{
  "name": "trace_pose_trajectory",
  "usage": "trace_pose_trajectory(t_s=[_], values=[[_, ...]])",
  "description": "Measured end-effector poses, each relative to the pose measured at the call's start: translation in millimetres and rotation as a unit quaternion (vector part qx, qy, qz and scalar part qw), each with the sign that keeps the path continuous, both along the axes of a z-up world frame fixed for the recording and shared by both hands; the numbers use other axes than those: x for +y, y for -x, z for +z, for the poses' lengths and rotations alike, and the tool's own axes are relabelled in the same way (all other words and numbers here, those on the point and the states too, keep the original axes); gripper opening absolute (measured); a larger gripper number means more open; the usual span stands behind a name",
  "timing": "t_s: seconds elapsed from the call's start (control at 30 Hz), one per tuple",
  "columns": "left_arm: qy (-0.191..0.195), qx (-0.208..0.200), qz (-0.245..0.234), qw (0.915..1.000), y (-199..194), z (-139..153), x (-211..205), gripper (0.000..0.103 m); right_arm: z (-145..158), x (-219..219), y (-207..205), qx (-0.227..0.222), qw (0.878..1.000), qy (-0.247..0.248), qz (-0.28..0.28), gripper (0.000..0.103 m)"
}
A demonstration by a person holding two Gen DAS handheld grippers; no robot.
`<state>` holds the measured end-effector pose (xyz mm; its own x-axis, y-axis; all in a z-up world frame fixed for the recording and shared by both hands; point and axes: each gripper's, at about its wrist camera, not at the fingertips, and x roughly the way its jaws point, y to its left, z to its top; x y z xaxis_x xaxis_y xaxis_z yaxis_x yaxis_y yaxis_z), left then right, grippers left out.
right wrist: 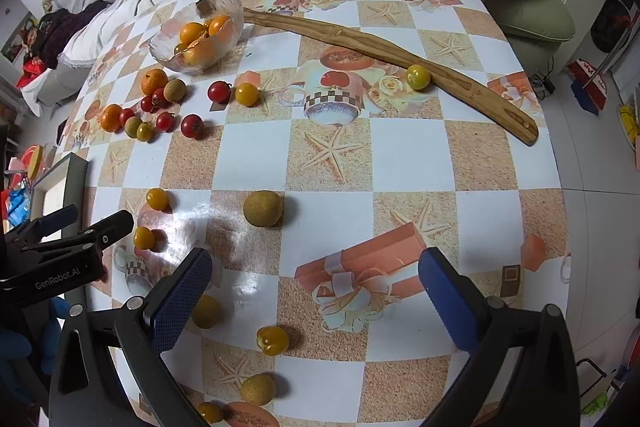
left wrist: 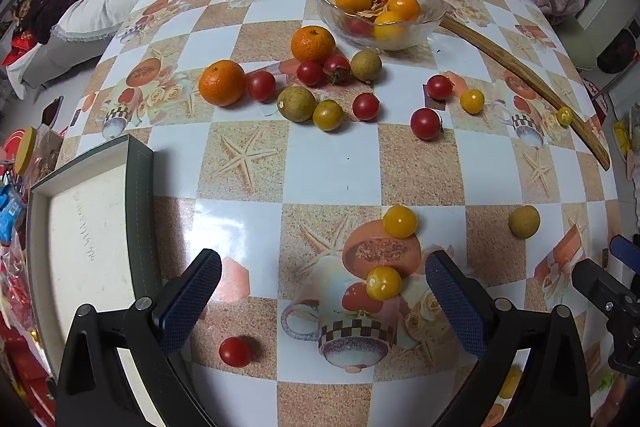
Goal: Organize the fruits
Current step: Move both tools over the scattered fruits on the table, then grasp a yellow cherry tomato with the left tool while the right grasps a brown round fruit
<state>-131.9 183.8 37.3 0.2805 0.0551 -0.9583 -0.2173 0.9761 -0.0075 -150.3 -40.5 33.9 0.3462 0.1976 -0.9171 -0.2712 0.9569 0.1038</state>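
A glass bowl at the table's far side holds several oranges and small tomatoes; it also shows in the right wrist view. Oranges, red tomatoes, yellow tomatoes and brownish longans lie scattered on the checkered tablecloth. My left gripper is open and empty, with a yellow tomato between its fingers. My right gripper is open and empty, low over the cloth near a longan and a yellow tomato.
A long wooden stick lies across the far right of the table. A shallow box sits at the left edge. Sofa, blankets and clothes lie beyond the table. The left gripper shows in the right wrist view.
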Motion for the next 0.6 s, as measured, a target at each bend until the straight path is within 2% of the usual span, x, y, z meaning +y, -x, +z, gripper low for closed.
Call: trace_pose_trajectory(t_s=[0.6], values=[[-0.004, 0.006, -0.014, 0.9999, -17.4, -10.5, -8.5, 0.103, -9.8, 7.3, -6.8, 0.003, 1.000, 0.005, 0.004, 0.103]])
